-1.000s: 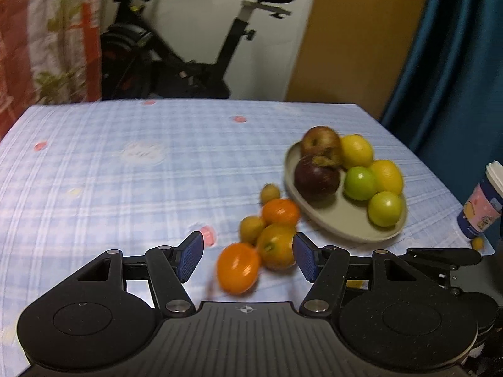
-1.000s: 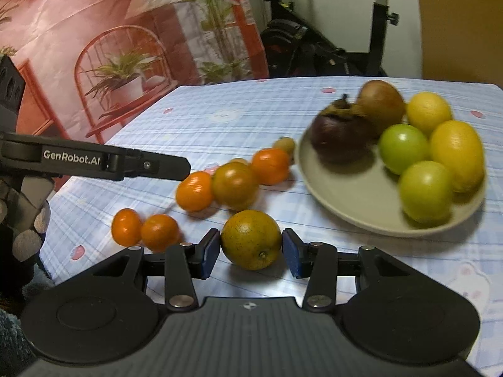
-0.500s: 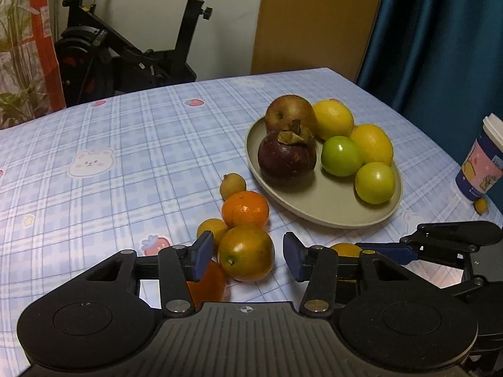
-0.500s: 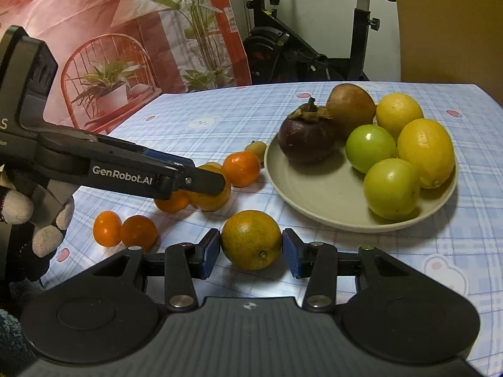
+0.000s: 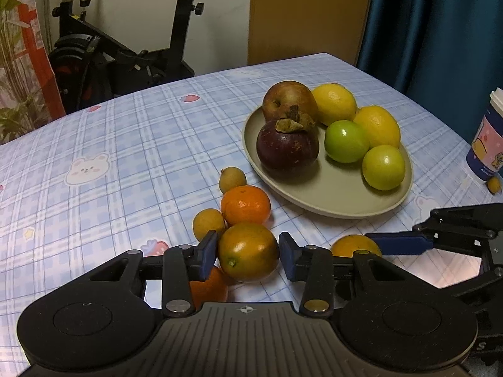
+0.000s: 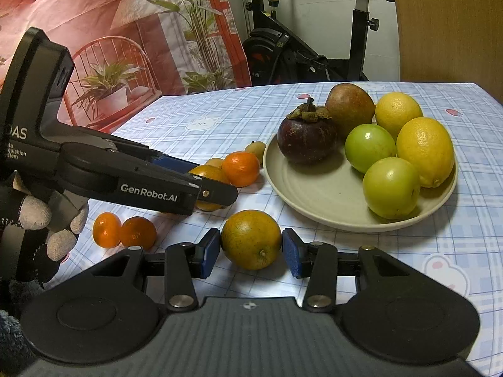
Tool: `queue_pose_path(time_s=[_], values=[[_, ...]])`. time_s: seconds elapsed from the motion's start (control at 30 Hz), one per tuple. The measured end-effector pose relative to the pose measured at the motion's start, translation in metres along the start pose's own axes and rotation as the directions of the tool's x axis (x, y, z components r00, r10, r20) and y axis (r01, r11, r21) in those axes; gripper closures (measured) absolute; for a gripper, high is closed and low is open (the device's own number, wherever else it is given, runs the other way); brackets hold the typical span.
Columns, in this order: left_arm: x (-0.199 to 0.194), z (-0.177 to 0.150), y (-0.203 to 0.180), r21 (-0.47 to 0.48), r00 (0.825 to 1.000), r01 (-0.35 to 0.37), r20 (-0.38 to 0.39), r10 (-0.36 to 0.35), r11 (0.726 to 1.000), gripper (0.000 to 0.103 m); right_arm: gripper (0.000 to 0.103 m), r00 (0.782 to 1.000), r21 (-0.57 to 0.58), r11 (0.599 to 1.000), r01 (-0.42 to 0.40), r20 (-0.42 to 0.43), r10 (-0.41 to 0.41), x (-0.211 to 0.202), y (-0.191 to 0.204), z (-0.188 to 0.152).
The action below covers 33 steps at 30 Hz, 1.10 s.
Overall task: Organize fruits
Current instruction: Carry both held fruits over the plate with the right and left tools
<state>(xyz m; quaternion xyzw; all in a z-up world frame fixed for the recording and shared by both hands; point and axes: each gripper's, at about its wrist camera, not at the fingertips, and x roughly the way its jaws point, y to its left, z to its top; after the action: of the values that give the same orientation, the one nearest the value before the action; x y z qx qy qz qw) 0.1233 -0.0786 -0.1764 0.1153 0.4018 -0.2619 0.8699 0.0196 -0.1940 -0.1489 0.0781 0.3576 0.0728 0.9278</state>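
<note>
Jaws spread on both: left gripper [image 5: 247, 253] straddles a greenish-orange round citrus [image 5: 248, 252], right gripper [image 6: 250, 249] another [image 6: 251, 239], both mid-desk by the beige oval plate [image 6: 327, 207]. Risk: closing off-centre squirts fruit into neighbouring small tangerine [image 5: 245, 205].

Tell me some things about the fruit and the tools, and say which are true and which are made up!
1. The plate holds six fruits. True.
2. The dark purple fruit lies on the tablecloth. False: it sits on the plate.
3. The right tool has a greenish orange between its fingers. True.
4. The left tool is over the plate. False: it sits around another orange on the tablecloth.
5. Two small oranges lie side by side near the gloved hand. True.
</note>
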Motion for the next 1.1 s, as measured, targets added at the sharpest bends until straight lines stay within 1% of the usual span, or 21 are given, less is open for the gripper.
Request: queue_pose_path(time_s=[0.13, 0.27, 0.37, 0.5, 0.63, 0.9, 1.0, 1.1], values=[[-0.007, -0.004, -0.002, 0.012, 1.000, -0.002, 0.006, 0.002, 1.000, 0.059, 0.057, 1.000, 0.001, 1.000, 0.000, 0.001, 0.000, 0.000, 0.000, 0.000], [-0.017, -0.007, -0.001, -0.019, 1.000, -0.002, 0.030, 0.003, 1.000, 0.059, 0.057, 1.000, 0.001, 1.000, 0.000, 0.001, 0.000, 0.000, 0.000, 0.000], [-0.027, -0.005, 0.004, -0.059, 0.997, 0.022, 0.072, -0.018, 0.998, 0.059, 0.057, 1.000, 0.004, 1.000, -0.004, 0.013, 0.004, -0.002, -0.001, 0.001], [-0.034, 0.004, 0.007, -0.099, 0.992, 0.060, 0.120, -0.048, 0.993, 0.059, 0.057, 0.999, 0.002, 1.000, 0.004, 0.054, -0.004, -0.010, 0.000, 0.005], [-0.032, 0.018, -0.003, -0.072, 0.990, 0.069, 0.127, -0.059, 0.995, 0.059, 0.057, 0.996, -0.002, 1.000, 0.031, 0.082, -0.031, -0.016, -0.004, 0.010], [-0.025, 0.050, -0.029, -0.005, 0.981, 0.104, 0.164, -0.102, 0.995, 0.059, 0.057, 0.987, 0.028, 0.995, 0.093, 0.129, -0.096, -0.029, -0.028, 0.019], [-0.019, 0.068, -0.035, 0.005, 0.976, 0.113, 0.188, -0.112, 0.994, 0.059, 0.057, 0.981, 0.010, 0.992, 0.123, 0.153, -0.123, -0.034, -0.037, 0.027], [-0.006, 0.086, -0.039, 0.015, 0.974, 0.119, 0.190, -0.120, 0.993, 0.059, 0.057, 0.969, -0.034, 0.986, 0.163, 0.193, -0.154, -0.034, -0.045, 0.042]])
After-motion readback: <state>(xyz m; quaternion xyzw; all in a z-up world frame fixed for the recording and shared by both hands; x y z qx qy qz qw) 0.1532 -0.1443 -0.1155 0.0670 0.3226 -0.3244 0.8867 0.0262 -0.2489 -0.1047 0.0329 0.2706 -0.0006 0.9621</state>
